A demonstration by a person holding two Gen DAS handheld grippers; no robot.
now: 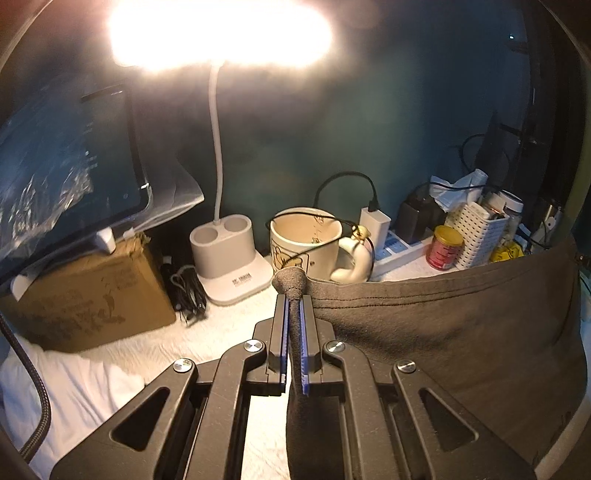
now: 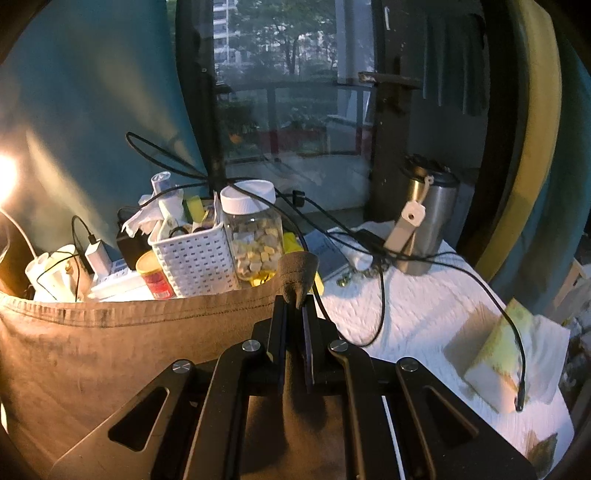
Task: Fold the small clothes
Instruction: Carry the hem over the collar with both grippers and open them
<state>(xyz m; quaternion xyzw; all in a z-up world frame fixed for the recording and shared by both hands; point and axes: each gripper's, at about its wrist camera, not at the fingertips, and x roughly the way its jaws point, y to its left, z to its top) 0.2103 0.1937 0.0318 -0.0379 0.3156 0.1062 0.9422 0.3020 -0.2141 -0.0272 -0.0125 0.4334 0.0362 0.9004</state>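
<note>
White-covered table (image 2: 424,306), cluttered at back w/ mug (image 1: 304,240) & basket (image 2: 195,258).
Left tongs (image 1: 294,295) & right tongs (image 2: 295,299) are each clamping a top corner of grey garment (image 1: 461,332), which is hanging stretched btwn them above table.

The right tongs (image 2: 295,295) pinch a corner of the grey-brown garment (image 2: 110,350), its hemmed edge stretched leftward. Beyond stand a white basket (image 2: 195,258), a jar (image 2: 255,236) and a steel flask (image 2: 428,221) on the table (image 2: 424,306).

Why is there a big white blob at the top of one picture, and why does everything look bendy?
Left wrist view: the desk lamp shines straight into the camera, so its glare washes out the top. Right wrist view: only a glow at the left edge. Both views: the fisheye lens curves the edges.
</note>
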